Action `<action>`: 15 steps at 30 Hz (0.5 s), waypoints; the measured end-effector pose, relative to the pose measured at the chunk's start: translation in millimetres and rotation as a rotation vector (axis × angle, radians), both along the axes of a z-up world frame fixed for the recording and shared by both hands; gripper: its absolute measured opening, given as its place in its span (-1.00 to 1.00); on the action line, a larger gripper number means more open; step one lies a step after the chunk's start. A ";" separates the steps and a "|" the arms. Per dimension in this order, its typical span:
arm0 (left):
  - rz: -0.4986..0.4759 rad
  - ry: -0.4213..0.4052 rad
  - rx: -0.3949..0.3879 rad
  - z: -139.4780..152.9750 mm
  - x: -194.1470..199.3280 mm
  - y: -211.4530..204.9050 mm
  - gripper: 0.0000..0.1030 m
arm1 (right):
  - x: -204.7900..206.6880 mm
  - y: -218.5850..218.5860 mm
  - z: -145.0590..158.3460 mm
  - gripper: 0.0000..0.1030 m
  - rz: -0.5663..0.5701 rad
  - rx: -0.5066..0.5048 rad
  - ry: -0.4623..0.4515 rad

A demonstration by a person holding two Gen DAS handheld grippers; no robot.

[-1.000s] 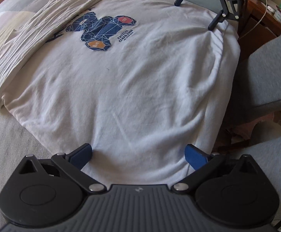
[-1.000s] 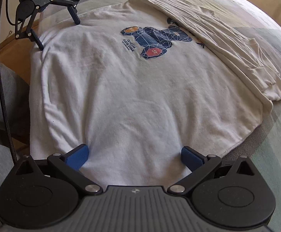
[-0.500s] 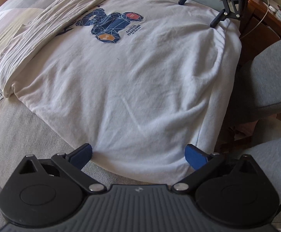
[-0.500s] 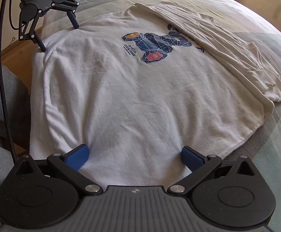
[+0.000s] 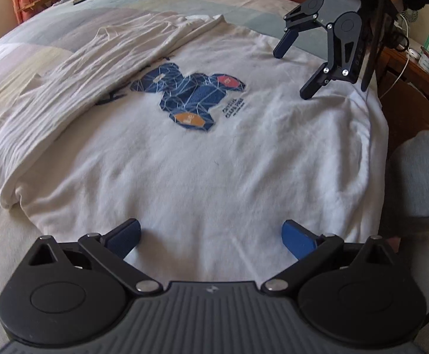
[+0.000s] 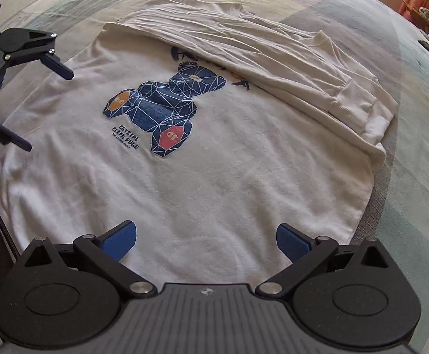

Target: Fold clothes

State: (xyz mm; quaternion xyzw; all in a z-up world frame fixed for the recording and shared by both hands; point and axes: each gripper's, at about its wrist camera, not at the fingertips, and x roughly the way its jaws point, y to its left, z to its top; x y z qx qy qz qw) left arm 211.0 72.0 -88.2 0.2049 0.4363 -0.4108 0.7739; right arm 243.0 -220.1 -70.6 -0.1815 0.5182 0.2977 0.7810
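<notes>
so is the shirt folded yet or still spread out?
Partly folded. One side and sleeve lie folded over the shirt, covering part of the print; the rest lies flat on the bed.

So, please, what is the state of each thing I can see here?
White sweatshirt: lying flat on the bed, print facing up, far side with its sleeve already folded over.
Left gripper: open, over the shirt's edge, holding nothing.
Right gripper: open, over the opposite edge, holding nothing.
</notes>
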 end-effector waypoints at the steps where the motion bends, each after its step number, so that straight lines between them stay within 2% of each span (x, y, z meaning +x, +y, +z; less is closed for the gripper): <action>1: -0.014 -0.006 0.006 -0.3 -6.2 6.9 0.97 | -1.1 0.4 -5.2 1.00 -0.010 -0.010 0.014; 3: -0.028 -0.008 0.028 2.0 -15.6 18.0 0.97 | -8.5 -5.1 -9.1 1.00 -0.027 0.003 0.004; 6: 0.015 0.010 0.040 11.3 -11.6 23.6 0.97 | -15.1 -9.8 -9.9 1.00 -0.050 0.011 -0.004; 8: 0.067 -0.033 0.043 19.8 1.3 21.4 0.97 | -9.6 -7.8 -3.3 1.00 -0.061 0.016 -0.018; 11: 0.144 -0.088 0.021 27.7 32.1 9.4 0.97 | 14.2 -9.0 8.0 1.00 -0.074 0.076 -0.125; 15: 0.203 -0.138 -0.004 23.0 73.8 -28.8 0.97 | 71.3 -13.6 3.3 1.00 -0.093 0.113 -0.194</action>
